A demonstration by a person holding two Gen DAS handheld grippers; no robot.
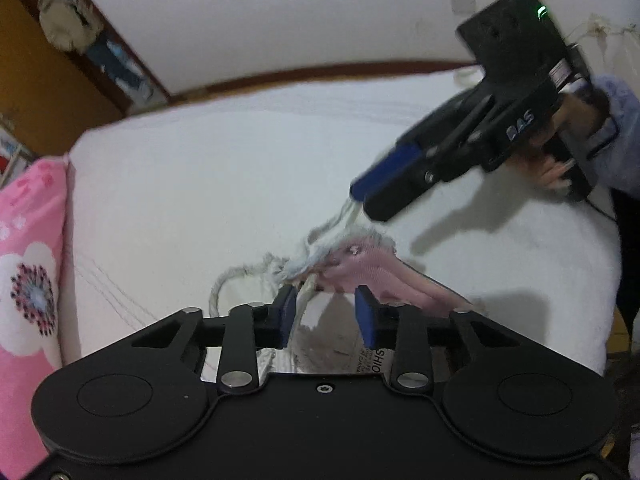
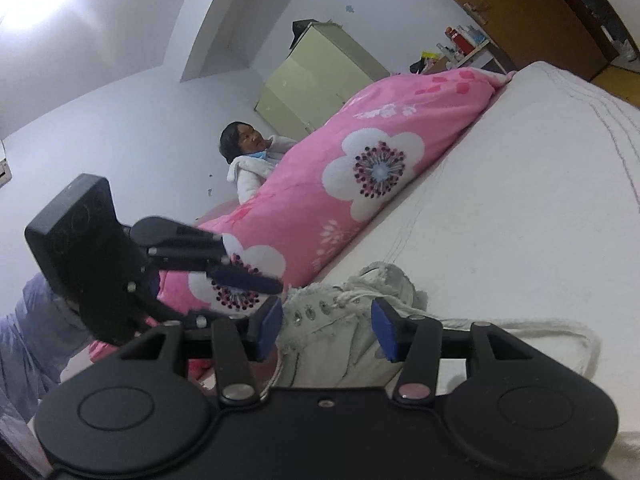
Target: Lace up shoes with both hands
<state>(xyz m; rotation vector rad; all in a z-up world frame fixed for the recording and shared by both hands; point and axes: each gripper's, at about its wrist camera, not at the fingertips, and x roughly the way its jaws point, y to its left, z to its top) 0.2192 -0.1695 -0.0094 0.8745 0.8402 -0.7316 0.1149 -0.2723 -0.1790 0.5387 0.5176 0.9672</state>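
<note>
Pink flowered quilt (image 2: 360,168), white mattress (image 1: 200,184), pale grey shoe (image 2: 340,320), blue-padded jaws.

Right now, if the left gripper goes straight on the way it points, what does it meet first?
Probably the shoe: its pink tongue and frayed lace lie just beyond the open left gripper, though depth is hard to judge.

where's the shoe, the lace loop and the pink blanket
shoe (image 2: 320,320): right wrist view, on its eyelet row.
lace loop (image 1: 224,284): left wrist view, on the loop's left strand.
pink blanket (image 2: 400,120): right wrist view, on its upper fold.
</note>
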